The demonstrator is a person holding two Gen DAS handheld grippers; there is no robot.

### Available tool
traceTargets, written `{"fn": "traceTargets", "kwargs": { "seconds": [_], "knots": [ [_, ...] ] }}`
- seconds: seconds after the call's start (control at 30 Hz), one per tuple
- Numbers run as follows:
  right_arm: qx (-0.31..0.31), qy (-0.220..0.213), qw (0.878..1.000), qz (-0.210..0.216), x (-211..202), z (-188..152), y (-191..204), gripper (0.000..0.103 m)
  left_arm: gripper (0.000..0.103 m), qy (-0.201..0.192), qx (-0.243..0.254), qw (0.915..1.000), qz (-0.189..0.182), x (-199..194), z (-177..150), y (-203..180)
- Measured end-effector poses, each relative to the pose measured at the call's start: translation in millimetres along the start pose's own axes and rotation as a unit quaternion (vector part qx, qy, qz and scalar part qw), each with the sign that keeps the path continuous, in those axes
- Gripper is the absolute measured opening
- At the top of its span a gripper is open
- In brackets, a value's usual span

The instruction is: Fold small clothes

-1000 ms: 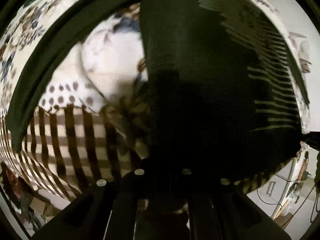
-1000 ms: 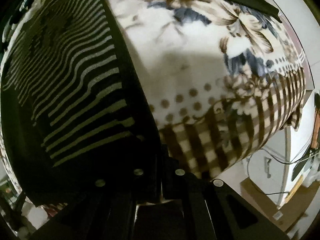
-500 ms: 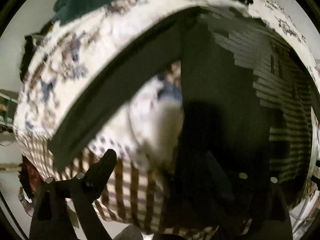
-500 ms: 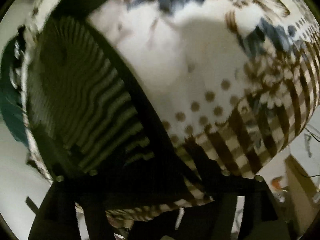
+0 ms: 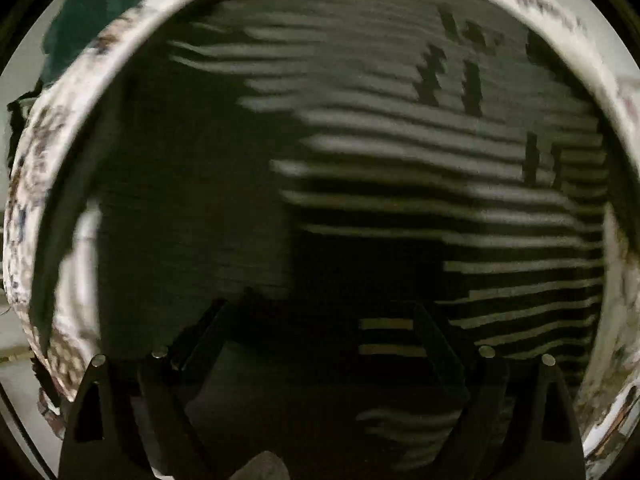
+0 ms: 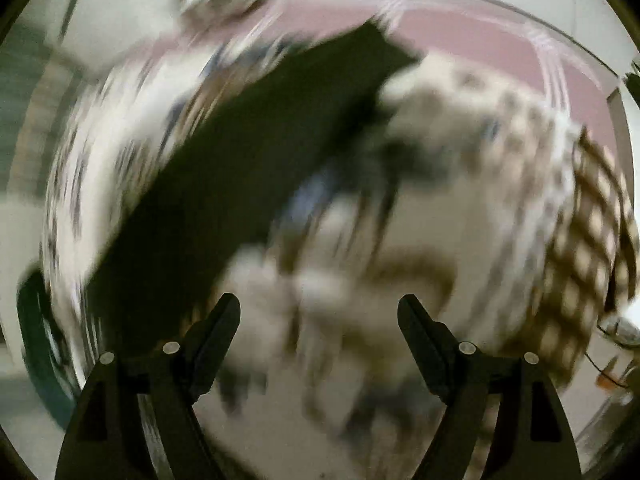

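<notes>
A dark garment with pale stripes [image 5: 400,160] lies spread on the patterned cloth [image 5: 36,168] and fills the left wrist view. My left gripper [image 5: 320,312] is open and empty right above it, fingers wide apart. In the right wrist view, which is blurred by motion, a dark part of the garment [image 6: 248,168] lies across the floral and checked cloth [image 6: 560,216]. My right gripper [image 6: 320,308] is open and empty above the cloth, to the right of that dark part.
A dark teal fabric [image 5: 92,12] lies beyond the cloth's far left edge. A pink surface [image 6: 480,40] shows behind the cloth in the right wrist view. Pale floor and clutter sit at the right edge [image 6: 616,368].
Both grippers were shut on the dark garment one second ago. They have opened and let it go. The left one has swung over the garment; the right one has pulled back and turned.
</notes>
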State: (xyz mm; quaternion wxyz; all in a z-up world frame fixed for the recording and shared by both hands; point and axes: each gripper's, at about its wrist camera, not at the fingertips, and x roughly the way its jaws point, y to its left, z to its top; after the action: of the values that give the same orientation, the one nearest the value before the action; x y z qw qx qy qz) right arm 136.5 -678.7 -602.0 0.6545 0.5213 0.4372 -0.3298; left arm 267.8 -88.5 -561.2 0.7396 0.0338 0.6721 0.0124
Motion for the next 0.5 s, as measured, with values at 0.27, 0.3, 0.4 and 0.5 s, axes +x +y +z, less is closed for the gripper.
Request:
{"fn": "traceTargets", "kwargs": {
  "seconds": [0.27, 0.3, 0.4, 0.5],
  "knots": [
    [0.135, -0.051, 0.988, 0.054, 42.2, 95.8, -38.6, 0.084, 0.103, 0.016, -0.023, 0.9994, 0.022, 45.9, 13.0, -2.9],
    [0.132, -0.062, 0.988, 0.054, 41.6, 101.0, -35.9, 0.084, 0.103, 0.017, -0.029, 0.9992, 0.019, 47.8, 14.3, 0.0],
    [0.106, -0.085, 0.99, 0.042, 44.2, 103.9, -17.7, 0.073, 0.103, 0.02, -0.039, 0.9987, 0.027, 50.4, 15.6, 4.2],
    [0.097, -0.09, 0.991, 0.019, 50.2, 101.7, -1.7, 0.035, 0.103, 0.034, -0.038, 0.9981, 0.036, 48.8, 18.6, 6.7]
  ]
}}
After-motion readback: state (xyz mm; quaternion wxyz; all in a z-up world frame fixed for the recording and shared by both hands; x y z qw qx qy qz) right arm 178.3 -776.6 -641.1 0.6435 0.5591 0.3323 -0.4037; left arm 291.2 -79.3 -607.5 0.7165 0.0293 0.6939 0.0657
